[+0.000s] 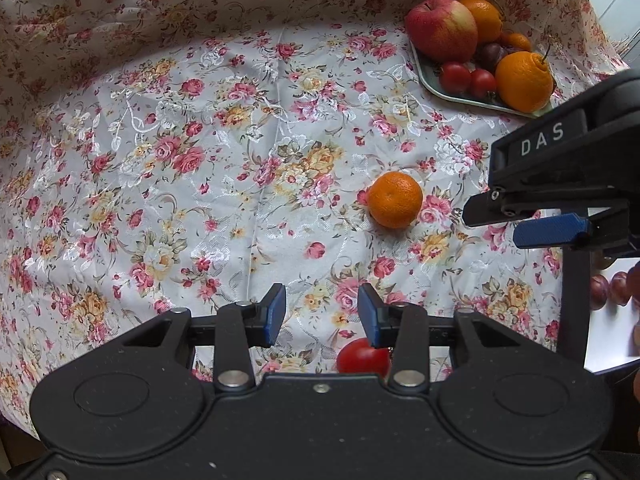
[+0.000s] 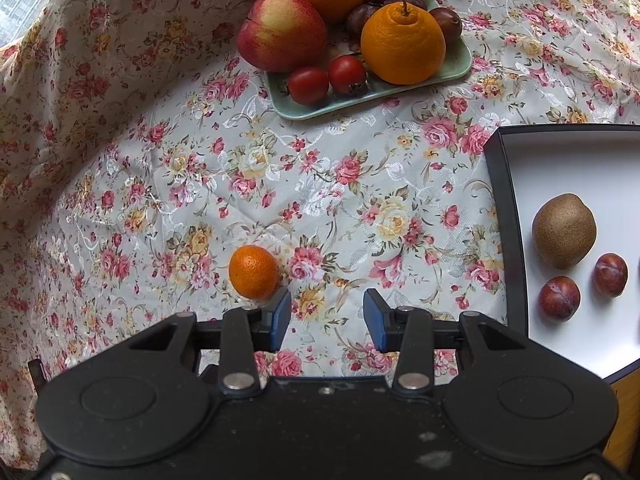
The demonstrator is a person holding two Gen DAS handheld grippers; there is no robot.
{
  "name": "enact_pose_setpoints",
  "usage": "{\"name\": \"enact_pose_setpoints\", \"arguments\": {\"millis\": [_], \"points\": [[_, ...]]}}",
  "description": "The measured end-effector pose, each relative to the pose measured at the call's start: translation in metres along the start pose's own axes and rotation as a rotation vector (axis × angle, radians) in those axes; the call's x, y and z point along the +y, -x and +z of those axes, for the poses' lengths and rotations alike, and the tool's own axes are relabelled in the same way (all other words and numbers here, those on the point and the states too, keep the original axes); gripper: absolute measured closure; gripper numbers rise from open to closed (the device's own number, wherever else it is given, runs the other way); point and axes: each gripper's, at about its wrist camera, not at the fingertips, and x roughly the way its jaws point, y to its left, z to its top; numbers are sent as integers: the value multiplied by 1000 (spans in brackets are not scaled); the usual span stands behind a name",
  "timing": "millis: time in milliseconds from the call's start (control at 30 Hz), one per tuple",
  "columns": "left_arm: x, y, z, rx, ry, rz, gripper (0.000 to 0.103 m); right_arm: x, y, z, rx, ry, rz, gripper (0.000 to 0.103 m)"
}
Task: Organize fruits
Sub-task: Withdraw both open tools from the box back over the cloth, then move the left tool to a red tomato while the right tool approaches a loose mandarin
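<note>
a floral tablecloth (image 2: 328, 200) covers the whole surface. at three o'clock in the right wrist view lies a white tray with a dark rim (image 2: 500, 216), holding a brown kiwi (image 2: 564, 231) and two dark red plums (image 2: 559, 298), each apart from the others. at twelve o'clock a pale green plate (image 2: 360, 98) carries a red-yellow apple (image 2: 280, 31), two big oranges, the nearer one (image 2: 402, 42) with a stem, some plums, a small mandarin and two tomatoes (image 2: 347, 74). a loose mandarin (image 2: 253, 271) sits alone on the cloth at about eight o'clock, just beyond the right gripper (image 2: 327, 318), whose blue pads stand apart with only cloth between them. the left gripper (image 1: 322, 316) also has its pads apart over cloth; a red tomato (image 1: 362, 356) lies at six o'clock beneath it, partly hidden by its frame.
</note>
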Motion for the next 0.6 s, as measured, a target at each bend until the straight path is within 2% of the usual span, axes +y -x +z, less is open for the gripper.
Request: {"name": "enact_pose_setpoints", "arguments": {"millis": [367, 600], "points": [[-4, -12, -25, 57, -67, -54, 53, 16, -7, 2, 19, -18, 32, 60], [-10, -13, -28, 46, -81, -57, 50, 22, -12, 1, 27, -22, 40, 60]]}}
